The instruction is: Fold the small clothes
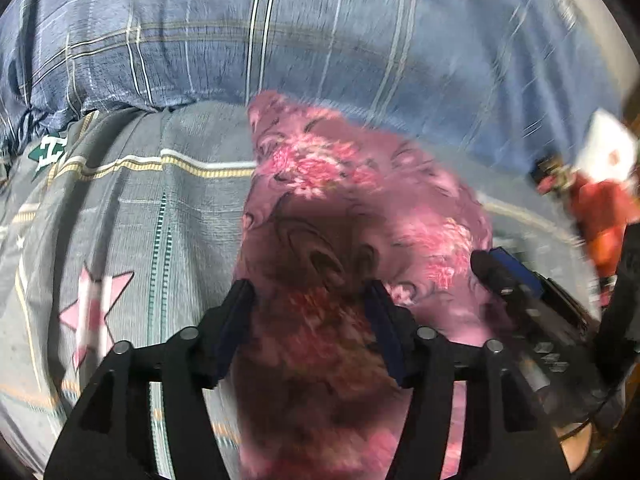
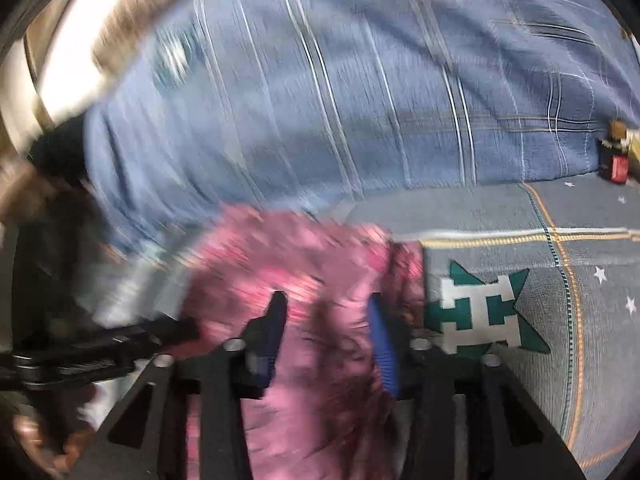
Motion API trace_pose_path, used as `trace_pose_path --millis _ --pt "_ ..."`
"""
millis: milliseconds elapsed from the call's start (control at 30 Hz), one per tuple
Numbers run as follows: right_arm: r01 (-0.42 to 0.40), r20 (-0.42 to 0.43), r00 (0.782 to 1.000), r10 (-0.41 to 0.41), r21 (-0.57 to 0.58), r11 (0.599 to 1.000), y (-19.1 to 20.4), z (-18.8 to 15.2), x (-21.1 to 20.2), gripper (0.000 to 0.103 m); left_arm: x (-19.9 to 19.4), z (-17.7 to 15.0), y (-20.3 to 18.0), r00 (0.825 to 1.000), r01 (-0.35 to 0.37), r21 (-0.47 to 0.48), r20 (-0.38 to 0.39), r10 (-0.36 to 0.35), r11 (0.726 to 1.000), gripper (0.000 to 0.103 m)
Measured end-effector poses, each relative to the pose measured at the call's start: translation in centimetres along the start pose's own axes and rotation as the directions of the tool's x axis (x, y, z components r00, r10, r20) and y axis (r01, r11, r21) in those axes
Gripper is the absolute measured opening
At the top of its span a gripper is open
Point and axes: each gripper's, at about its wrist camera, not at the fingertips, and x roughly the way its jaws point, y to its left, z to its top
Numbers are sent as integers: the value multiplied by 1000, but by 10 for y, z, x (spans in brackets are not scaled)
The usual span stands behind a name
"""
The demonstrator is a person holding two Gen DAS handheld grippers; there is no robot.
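Note:
A small pink floral garment lies on the grey patterned bed sheet, running from the blue quilt down under my left gripper. My left gripper is open, its jaws wide apart over the garment's near part, holding nothing. The right gripper's body shows at the right of the left wrist view, over the garment's right edge. In the blurred right wrist view the same garment lies below my right gripper, which is open above it.
A blue plaid quilt is bunched along the far side of the bed. A red and white object sits at the far right. A small dark bottle with a red label stands by the quilt. The sheet carries a green emblem.

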Motion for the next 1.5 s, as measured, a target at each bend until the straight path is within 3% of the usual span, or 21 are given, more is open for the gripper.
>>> trace_pose_path --millis 33,67,100,167,233,300,367,400,500,567,733,867,1033,1500 --pt "-3 16 1000 3 -2 1000 -5 2 6 29 8 3 0 1000 -26 7 -12 26 1000 77" --pt "2 21 1000 -2 13 1000 -8 6 6 30 12 6 5 999 -16 1 -28 16 1000 78" --pt "22 1 1000 -22 34 999 -12 12 4 41 10 8 12 999 25 -22 -45 -26 999 77" --pt "-43 11 999 42 68 997 -18 15 -10 38 -2 6 24 997 64 -39 -42 -66 997 76" --pt "-149 31 989 147 55 987 -20 6 -31 39 -18 -4 37 998 59 -15 -7 -59 998 76" --pt "-166 32 986 165 16 986 -16 -13 -42 42 -23 -22 43 999 41 7 11 -41 999 76" --pt "-87 -34 996 85 -52 995 -9 -37 -27 45 -13 -41 46 999 34 17 -16 -34 999 79" --pt "-61 -7 998 60 -63 996 -9 -42 -27 55 -11 -48 48 999 36 14 -8 -36 999 80" --pt "-19 -39 999 19 15 1000 -12 -41 -40 65 -33 -59 52 999 27 50 28 -28 998 79" --pt "9 -67 998 -8 12 1000 -9 -47 -54 66 -49 -68 51 998 -14 99 61 8 995 79" --pt "195 -122 970 -209 -121 973 12 -73 -84 91 -72 -111 55 987 -120 164 124 100 979 79" --pt "266 -120 951 -284 -145 953 24 -93 -112 97 -80 -143 53 976 -172 170 164 144 970 79" --pt "350 -28 932 -362 -191 917 35 -118 -146 102 -84 -174 43 979 -179 220 132 153 959 79" --pt "327 21 943 -331 -215 920 54 -149 -175 102 -118 -207 15 983 -129 240 158 93 962 80"
